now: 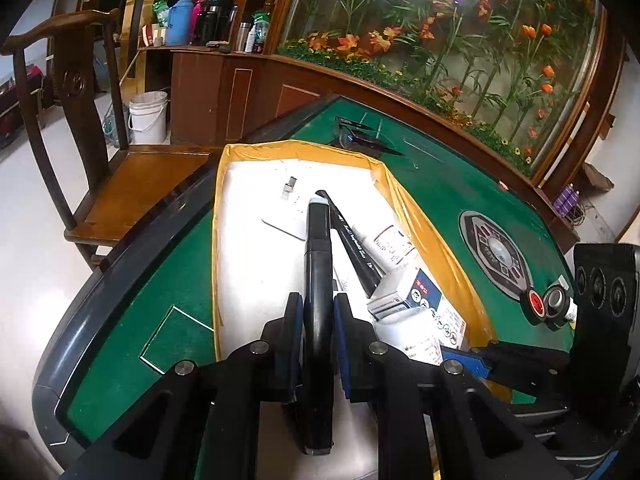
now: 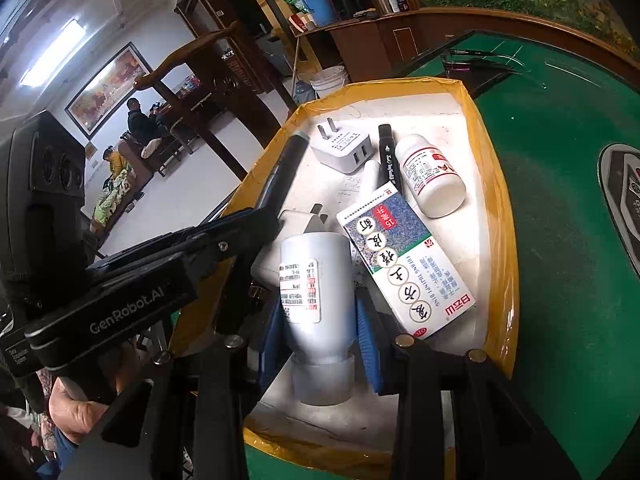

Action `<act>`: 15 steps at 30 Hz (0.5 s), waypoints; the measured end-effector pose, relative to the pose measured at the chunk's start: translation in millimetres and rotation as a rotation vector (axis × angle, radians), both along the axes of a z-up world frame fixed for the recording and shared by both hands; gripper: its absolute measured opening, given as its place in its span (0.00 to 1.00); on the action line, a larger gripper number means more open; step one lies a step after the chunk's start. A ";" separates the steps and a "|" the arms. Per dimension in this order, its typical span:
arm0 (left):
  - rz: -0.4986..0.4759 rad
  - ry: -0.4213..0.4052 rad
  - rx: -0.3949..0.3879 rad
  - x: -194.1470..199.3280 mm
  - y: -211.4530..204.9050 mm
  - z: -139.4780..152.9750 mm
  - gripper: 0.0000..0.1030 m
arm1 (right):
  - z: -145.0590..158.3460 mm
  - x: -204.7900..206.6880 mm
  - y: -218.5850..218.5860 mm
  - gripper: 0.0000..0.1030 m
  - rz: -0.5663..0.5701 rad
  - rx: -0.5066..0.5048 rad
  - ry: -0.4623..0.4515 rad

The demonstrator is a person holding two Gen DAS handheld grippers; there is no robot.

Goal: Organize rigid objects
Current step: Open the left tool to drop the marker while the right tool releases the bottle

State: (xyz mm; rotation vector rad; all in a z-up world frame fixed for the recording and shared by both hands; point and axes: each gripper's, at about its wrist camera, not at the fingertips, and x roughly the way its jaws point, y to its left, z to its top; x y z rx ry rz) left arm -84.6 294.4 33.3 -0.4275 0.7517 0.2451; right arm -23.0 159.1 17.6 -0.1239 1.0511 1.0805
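- The left gripper (image 1: 318,320) had its jaws drawn in narrow on a black marker (image 1: 319,280), the blue pads pressed against the barrel on both sides.
- The marker ran straight forward between the jaws, its pale grey cap end reaching out over the white floor of the yellow-rimmed box (image 1: 228,184) on the green bench (image 1: 460,196).
- The right gripper (image 2: 320,320) was closed on a white bottle (image 2: 316,280), its blue pads against the bottle's two sides; the bottle's cap pointed back toward the camera.
- The bottle hung low over the near end of the box, just beside a medicine carton (image 2: 404,256) that lay flat.
- Farther in lay a white charger plug (image 2: 344,152), a second black marker (image 2: 390,156) and a smaller white bottle (image 2: 432,176) on its side.
- On the bench beyond the box lay a pair of glasses (image 1: 360,136); two tape rolls (image 1: 546,304) sat off to the right.
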 end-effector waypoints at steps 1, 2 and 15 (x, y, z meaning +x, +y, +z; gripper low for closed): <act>0.004 0.003 0.006 -0.2 0.2 0.5 0.15 | 0.1 -0.4 0.0 0.34 0.002 0.000 0.000; 0.010 0.008 0.014 -0.1 0.4 0.8 0.15 | 0.2 -0.6 -0.7 0.33 0.001 0.001 0.002; -0.003 -0.031 0.065 -13.6 -19.9 26.6 0.46 | 29.6 15.7 -32.5 0.37 -0.057 0.128 0.017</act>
